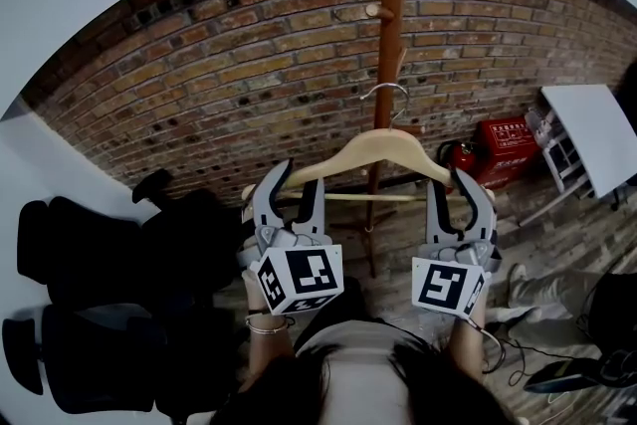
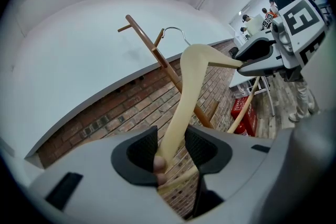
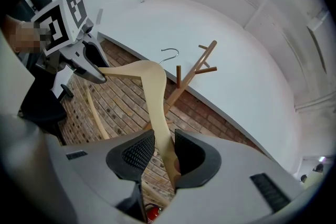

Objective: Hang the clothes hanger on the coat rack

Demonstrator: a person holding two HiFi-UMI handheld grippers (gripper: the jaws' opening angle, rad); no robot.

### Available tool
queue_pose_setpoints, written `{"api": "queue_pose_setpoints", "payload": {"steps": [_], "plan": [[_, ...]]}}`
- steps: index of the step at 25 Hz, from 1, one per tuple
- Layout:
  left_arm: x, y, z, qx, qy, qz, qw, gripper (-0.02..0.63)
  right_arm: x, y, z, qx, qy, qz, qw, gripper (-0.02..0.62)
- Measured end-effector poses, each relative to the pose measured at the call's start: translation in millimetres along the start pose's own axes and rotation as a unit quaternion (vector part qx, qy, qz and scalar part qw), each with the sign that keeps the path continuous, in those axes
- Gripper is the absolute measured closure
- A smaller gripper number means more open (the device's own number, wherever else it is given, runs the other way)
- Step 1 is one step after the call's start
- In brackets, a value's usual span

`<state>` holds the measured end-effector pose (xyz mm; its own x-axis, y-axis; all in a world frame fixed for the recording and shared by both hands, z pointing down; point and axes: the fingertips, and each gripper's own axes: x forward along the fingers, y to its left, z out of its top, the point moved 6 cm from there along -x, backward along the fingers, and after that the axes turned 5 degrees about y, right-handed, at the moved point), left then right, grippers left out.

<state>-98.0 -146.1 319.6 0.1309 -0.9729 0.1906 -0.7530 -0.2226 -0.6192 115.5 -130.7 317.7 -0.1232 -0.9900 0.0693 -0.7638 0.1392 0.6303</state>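
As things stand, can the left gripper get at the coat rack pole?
Probably not: the left gripper is shut on one end of the hanger, the right gripper on the other, and the hanger spans the space before the coat rack.

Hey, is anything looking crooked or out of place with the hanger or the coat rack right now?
Nothing stands out. The left hand-held gripper and right hand-held gripper each clamp one end of the wooden hanger, roughly level, hook up, in front of the upright coat rack.
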Motion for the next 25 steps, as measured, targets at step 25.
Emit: {"api": "queue_pose_setpoints", "payload": {"steps": [25], "plan": [[62,25,13,0.003,-0.017,-0.002,0.9998,0.436,61,-16,11,-0.007,-0.003,-0.015,1.000,0.460]]}}
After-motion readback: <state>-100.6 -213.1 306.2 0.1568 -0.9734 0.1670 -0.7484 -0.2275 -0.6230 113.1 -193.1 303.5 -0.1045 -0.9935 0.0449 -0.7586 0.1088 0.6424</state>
